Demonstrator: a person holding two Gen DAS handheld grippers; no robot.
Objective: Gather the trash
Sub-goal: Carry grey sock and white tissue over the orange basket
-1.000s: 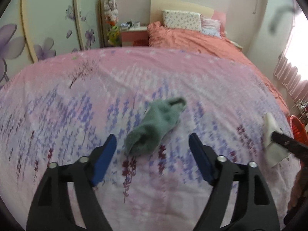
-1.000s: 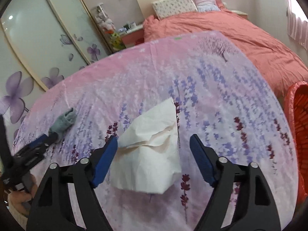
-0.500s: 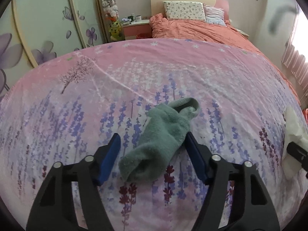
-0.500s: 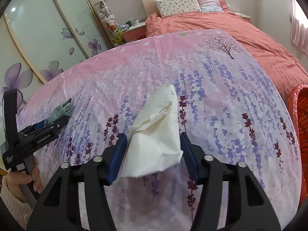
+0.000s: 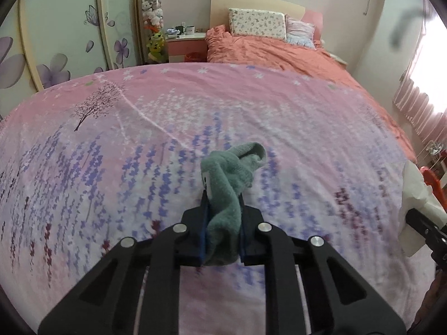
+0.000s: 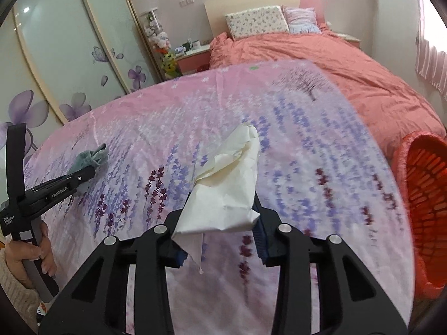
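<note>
Both grippers have just been closing, so the left gripper now pinches the green sock and the right gripper the crumpled tissue mid-bedspread, neither yet dropped into the red basket past its right edge.

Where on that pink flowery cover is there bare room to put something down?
Nearly everywhere. The flowery cover lies bare from the green sock back to the orange quilt, and between the sock and the white tissue. It is crowded only near the tissue, beside the red basket.
</note>
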